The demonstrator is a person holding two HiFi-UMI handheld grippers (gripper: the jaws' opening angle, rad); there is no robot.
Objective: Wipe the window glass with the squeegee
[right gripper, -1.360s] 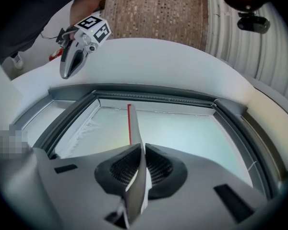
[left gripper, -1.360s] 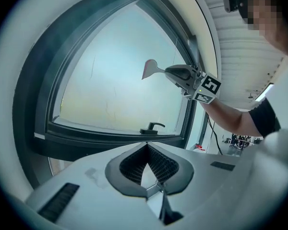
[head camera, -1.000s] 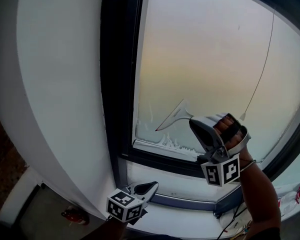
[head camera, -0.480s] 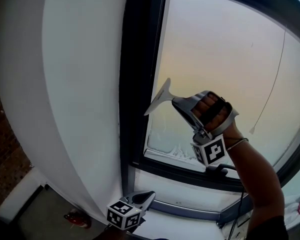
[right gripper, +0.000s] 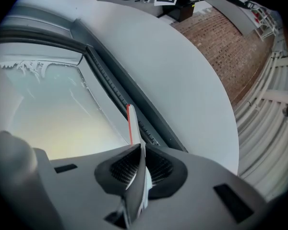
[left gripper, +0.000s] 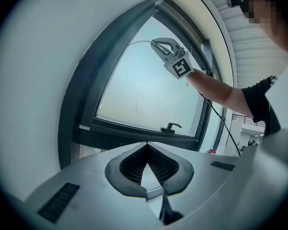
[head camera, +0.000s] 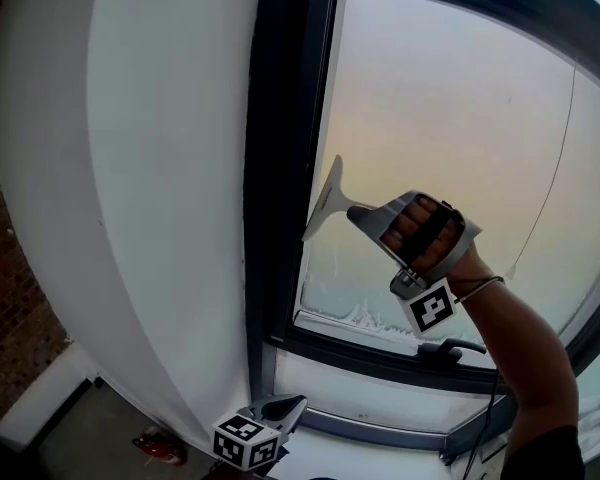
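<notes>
Since one second ago, the right gripper (head camera: 354,211) has risen from the lower left corner of the window glass (head camera: 450,128) to about mid-height, and the squeegee (head camera: 325,200) has turned from slanted to nearly upright. Its jaws are clamped on the squeegee's handle. The red-edged blade stands along the glass's left margin, just beside the dark window frame (head camera: 278,168). Contact with the pane cannot be confirmed. White foam residue (head camera: 365,318) lines the bottom edge of the glass, above the window handle (head camera: 448,347). The left gripper (head camera: 296,402) is held low, near the sill and well apart from the squeegee. Its jaws are pressed together at the tips with nothing between them.
</notes>
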